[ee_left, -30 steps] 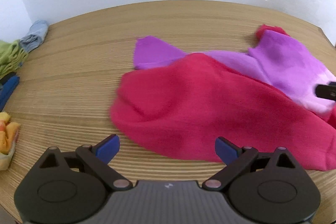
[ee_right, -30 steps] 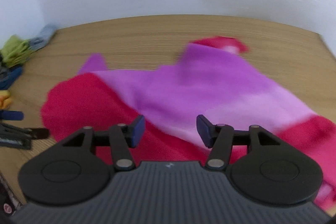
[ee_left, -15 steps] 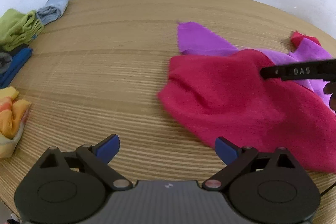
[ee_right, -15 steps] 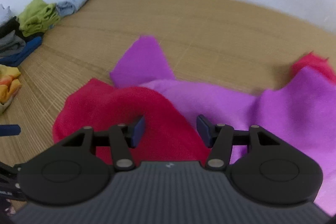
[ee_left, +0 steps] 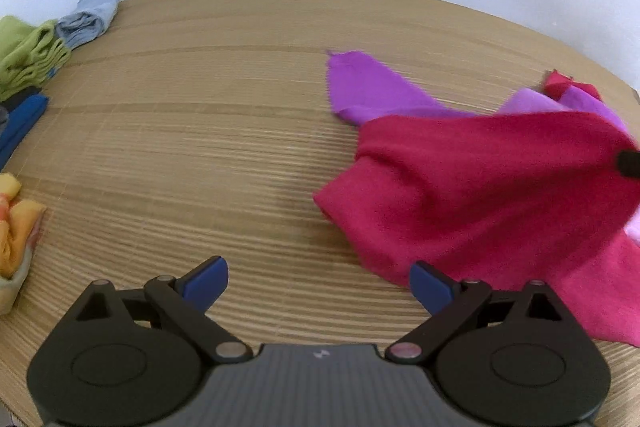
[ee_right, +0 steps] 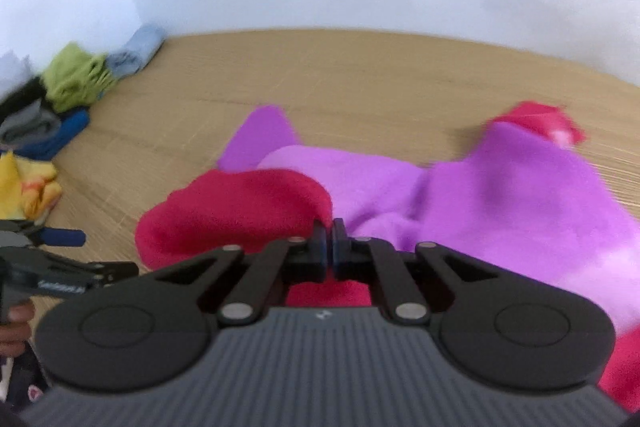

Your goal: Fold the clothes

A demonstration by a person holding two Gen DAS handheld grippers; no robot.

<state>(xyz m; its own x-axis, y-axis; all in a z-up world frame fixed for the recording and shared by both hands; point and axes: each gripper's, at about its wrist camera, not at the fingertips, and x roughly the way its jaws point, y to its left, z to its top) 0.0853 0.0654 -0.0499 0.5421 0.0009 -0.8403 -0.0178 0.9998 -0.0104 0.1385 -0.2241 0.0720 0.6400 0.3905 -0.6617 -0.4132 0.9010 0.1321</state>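
My right tongs (ee_right: 331, 247), spread apart half a second ago, are now clenched on the red edge of the soft red-and-purple fleece garment (ee_left: 480, 187), which lies crumpled on the wooden desk (ee_left: 200, 147). I judge that a fold is being started. My left tongs (ee_left: 318, 281) remain released, now further left of the garment.

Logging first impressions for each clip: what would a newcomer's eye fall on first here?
The red and purple garment sprawled on the right of the wooden table, with the right gripper pinched shut on a red fold. Then the open left gripper over bare wood, and folded clothes along the left edge.
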